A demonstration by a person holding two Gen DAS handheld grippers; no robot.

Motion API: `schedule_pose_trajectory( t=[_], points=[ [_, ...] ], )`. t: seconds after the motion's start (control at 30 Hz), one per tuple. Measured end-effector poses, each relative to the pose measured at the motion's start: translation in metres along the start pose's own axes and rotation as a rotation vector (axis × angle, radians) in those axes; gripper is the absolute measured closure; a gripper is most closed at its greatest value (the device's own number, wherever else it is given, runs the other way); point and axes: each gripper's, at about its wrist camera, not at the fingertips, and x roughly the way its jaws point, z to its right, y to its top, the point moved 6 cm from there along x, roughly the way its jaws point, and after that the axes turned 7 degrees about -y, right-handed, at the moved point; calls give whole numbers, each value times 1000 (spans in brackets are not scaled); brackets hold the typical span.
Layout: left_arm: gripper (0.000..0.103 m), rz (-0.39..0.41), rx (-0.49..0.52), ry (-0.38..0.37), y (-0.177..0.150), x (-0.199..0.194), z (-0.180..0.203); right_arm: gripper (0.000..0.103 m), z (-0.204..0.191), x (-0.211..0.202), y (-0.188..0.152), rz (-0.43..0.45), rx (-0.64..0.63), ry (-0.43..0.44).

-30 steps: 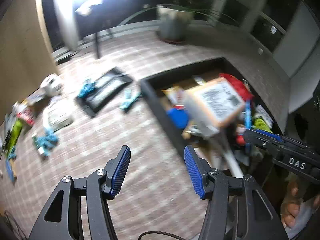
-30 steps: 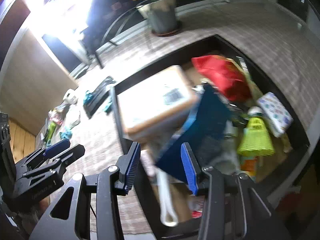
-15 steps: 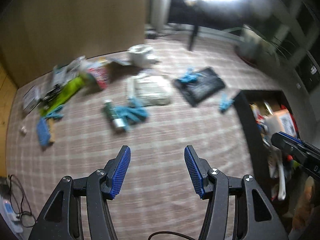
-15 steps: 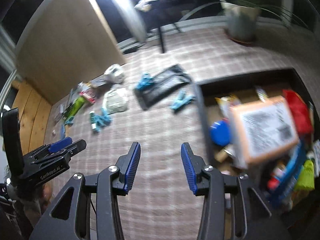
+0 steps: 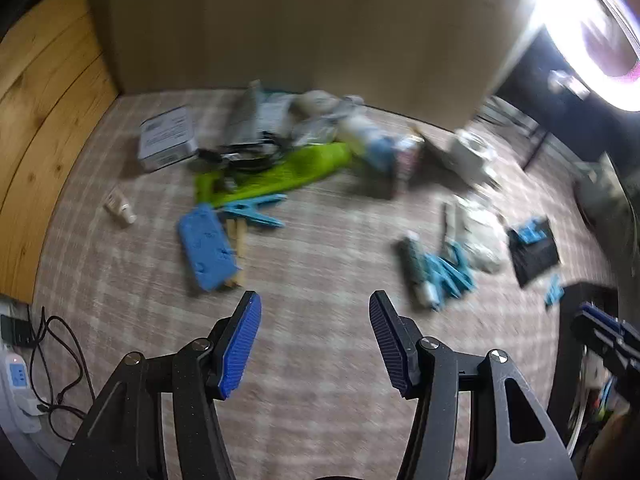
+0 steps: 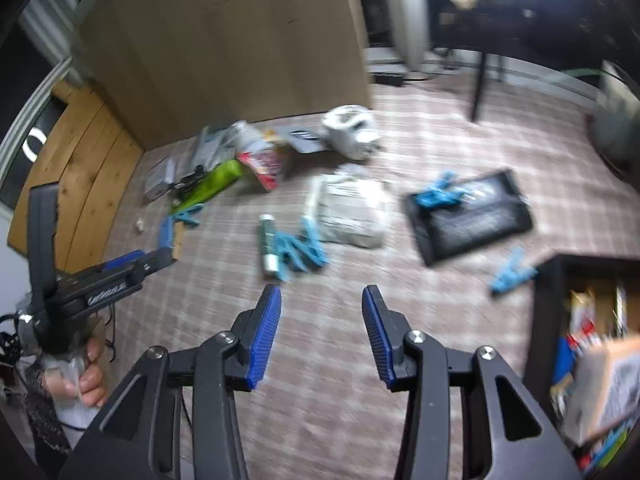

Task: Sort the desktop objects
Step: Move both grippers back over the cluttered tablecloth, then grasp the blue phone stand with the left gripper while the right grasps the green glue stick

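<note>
1. Left claw (image 5: 315, 342): black linkage frame, ribbed blue pads (image 5: 240, 350), silver screws.
2. Right claw (image 6: 321, 334): identical black frame, blue pads (image 6: 264, 340), silver screws.
3. Left hand (image 6: 86, 376): bare skin, patterned grey sleeve.

Checked tablecloth (image 5: 320, 360), wooden wall panel (image 5: 44, 92), white power strip (image 5: 16, 380) with black cables (image 5: 60, 360), bright lamp (image 5: 580, 20)

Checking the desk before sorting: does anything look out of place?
Yes. Blue clothespins lie scattered on the checked cloth, one bunch on the black pouch, outside the dark box. Both tools are open and empty.
</note>
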Motion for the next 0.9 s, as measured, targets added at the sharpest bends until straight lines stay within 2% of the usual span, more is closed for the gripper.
schedule_pose_trajectory(
  t=[0.23,0.5,0.73,0.9],
  points=[
    [49,-30,-115,16,20,22,-51,62,-46,52,29,-110,-76,63],
    [50,-60,-231,33,34,43,-100,62,-71,102,48,-198,-111,76],
    [50,-87,-265,29,37,61,-113,62,-82,123,53,-229,-135,72],
    [50,-93,-248,47,37,67,-112,62,-84,130,55,-240,-145,61]
  ],
)
